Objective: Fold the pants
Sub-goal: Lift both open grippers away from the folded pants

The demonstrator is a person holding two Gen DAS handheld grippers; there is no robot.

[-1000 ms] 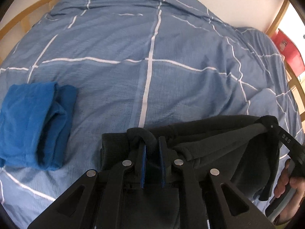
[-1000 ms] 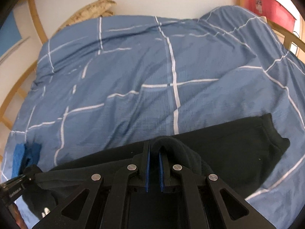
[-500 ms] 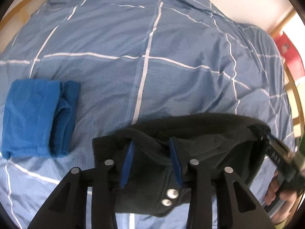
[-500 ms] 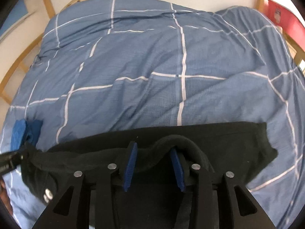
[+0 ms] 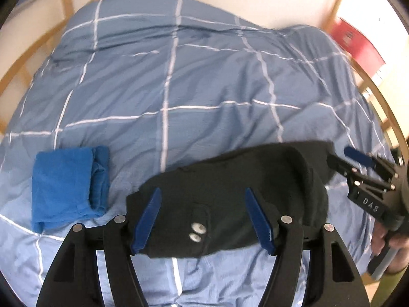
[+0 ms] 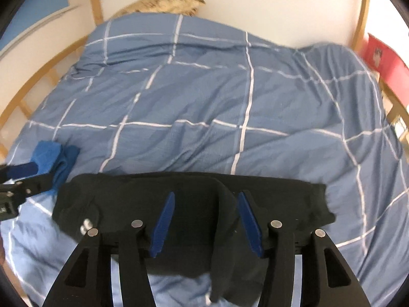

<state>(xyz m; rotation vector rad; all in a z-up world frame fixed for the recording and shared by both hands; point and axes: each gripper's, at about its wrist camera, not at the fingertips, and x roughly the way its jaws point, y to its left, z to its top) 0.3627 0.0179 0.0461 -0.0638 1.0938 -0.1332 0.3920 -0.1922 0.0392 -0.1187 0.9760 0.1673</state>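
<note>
Black pants are lying folded in a wide band on a blue checked duvet, near its front edge. Two silver snaps on the pants are showing at the fold's front, toward its left end.

The left gripper is hanging above the left part of the pants. Its jaws have just been opening and are standing wide apart, the blue pads clear of the cloth, with the pants lying below and between them.

The right gripper is hanging above the middle-right part of the pants. Its jaws have just been opening too and are parted to a middling width, gripping nothing, though a raised ridge of dark cloth is running between the pads.

In the left wrist view, a hand is holding the right gripper's handle just right of the pants.

A folded blue cloth is lying on the duvet just left of the pants, apart from them. A red box is sitting beyond the duvet's right edge, well away from the pants, and a tan pillow is poking out behind the duvet's far edge.
</note>
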